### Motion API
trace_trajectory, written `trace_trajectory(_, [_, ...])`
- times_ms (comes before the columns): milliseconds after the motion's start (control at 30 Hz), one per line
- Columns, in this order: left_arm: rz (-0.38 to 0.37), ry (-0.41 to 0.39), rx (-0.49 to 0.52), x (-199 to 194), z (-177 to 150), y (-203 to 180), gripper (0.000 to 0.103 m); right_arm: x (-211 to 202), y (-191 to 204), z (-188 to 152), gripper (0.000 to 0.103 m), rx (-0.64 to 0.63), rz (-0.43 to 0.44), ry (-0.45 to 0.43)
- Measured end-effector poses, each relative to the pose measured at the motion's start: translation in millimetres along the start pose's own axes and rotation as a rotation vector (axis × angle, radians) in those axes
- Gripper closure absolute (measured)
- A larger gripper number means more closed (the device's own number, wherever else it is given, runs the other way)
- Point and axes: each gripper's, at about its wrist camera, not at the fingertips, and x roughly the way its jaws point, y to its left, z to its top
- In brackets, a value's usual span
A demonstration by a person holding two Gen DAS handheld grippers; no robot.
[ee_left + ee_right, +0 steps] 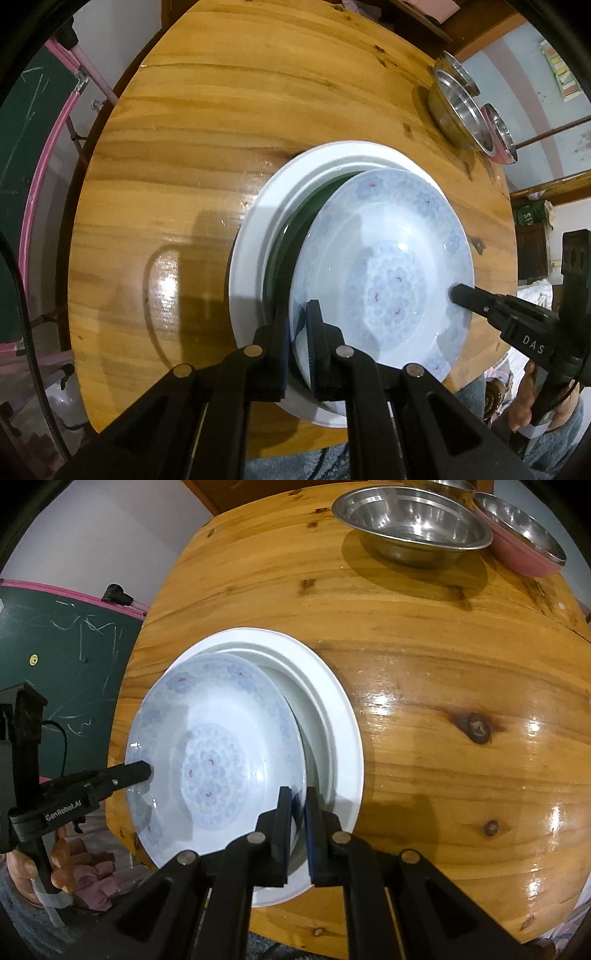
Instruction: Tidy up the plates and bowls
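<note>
Two grippers are clamped on one plate. The left gripper (298, 325) is closed narrow on the near-left rim of the blue-patterned plate (388, 266), one finger on each face of the rim, as seen in the left wrist view; in the right wrist view it (147, 771) is seen at 9 o'clock of the plate. The right gripper (297, 805) is pinched on the opposite rim of the same plate (210, 753), at 5 o'clock of the plate in the right wrist view; in the left wrist view its tip (456, 293) is seen at 3 o'clock.

The plate is held tilted over a larger white plate (251, 236), which is laid flat on the round wooden table (221, 129). The white plate's inner well (321, 738) is left exposed at the 3 o'clock side in the right wrist view.

A steel bowl (413, 520) and a pink bowl (521, 535) with a steel inside are placed side by side at the table's far edge, 1 o'clock, well apart from the plates. A green chalkboard (66, 664) with a pink frame is seen at 9 o'clock beyond the table.
</note>
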Motion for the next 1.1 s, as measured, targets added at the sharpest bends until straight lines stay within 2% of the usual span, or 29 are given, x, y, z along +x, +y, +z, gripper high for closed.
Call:
trace_trajectory(233, [0.020, -0.001, 0.032, -1.8, -0.6, -2.4, 0.094, -2.9, 5.3, 2.1, 0.094, -0.052, -0.053, -0.009])
trace_trajectory(400, [0.031, -0.033, 0.067, -14.0, -1.9, -9.2, 0.074, -3.3, 16.2, 2.0, 0.093, -0.115, -0.128, -0.020])
trace_trajectory(467, [0.067, -0.060, 0.079, -22.1, -2.7, -10.6, 0.056, -6.0, 17.9, 1.7, 0.093, -0.125, -0.147, -0.028])
trace_trajectory(533, [0.078, -0.080, 0.081, -28.8, -2.7, -10.8, 0.046, -12.0, 18.1, 1.7, 0.093, -0.130, -0.161, -0.046])
trace_trajectory(633, [0.068, -0.094, 0.075, -37.3, -2.9, -10.1, 0.045, -21.0, 15.6, 3.0, 0.093, -0.118, -0.144, -0.062])
trace_trajectory(767, [0.068, -0.116, 0.084, -45.0, -3.9, -14.5, 0.036, -29.1, 14.5, 2.4, 0.093, -0.114, -0.136, -0.077])
trace_trajectory(1000, [0.088, -0.162, 0.122, -55.3, -6.0, -34.9, 0.034, -41.6, 11.7, -4.0, 0.093, -0.111, -0.084, -0.098])
trace_trajectory(1100, [0.085, -0.180, 0.135, -61.5, -6.5, -41.7, 0.029, -47.3, 13.7, -6.1, 0.093, -0.109, -0.070, -0.111])
